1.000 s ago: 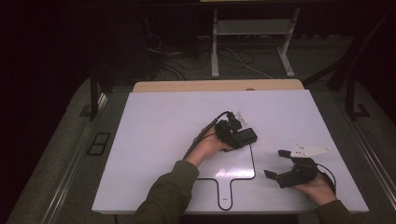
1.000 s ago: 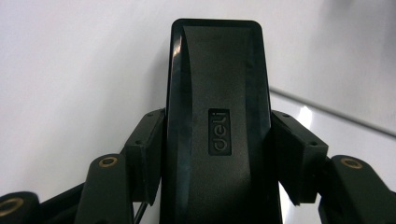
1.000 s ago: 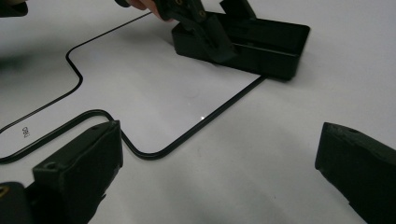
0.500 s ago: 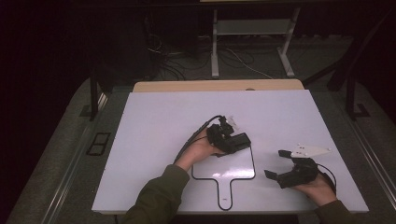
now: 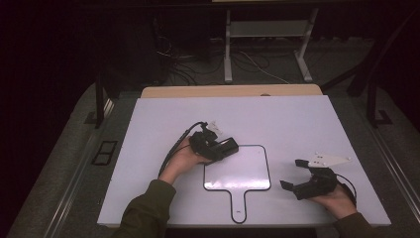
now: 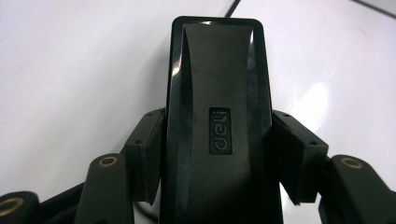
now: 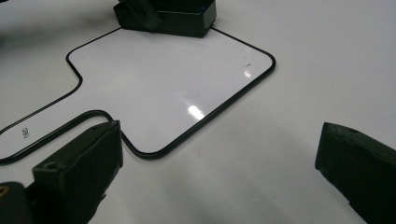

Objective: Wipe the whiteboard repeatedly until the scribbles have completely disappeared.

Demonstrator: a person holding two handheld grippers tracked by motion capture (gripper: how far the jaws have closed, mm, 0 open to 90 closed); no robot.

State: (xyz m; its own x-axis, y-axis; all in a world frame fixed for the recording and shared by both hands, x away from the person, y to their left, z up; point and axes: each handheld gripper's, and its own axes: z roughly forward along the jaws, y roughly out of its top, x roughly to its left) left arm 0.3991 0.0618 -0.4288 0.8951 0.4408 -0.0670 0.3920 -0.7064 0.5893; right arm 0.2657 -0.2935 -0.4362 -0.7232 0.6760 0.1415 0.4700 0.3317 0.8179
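Observation:
A paddle-shaped whiteboard with a black rim and a short handle lies flat near the front of the white table. My left gripper is shut on a black "deli" eraser at the board's far left corner. In the left gripper view the eraser sits squarely in the left gripper, both pads pressed on its sides. My right gripper rests right of the board, open and holding nothing. In the right gripper view the right gripper looks across the whiteboard toward the eraser.
A wooden strip runs along the table's far edge. Beyond it on the dark floor stand a metal frame and loose cables. The left gripper's cable trails beside the left hand.
My left hand has carried the eraser leftward, from over the board's top edge to its far left corner. The right gripper has stayed put.

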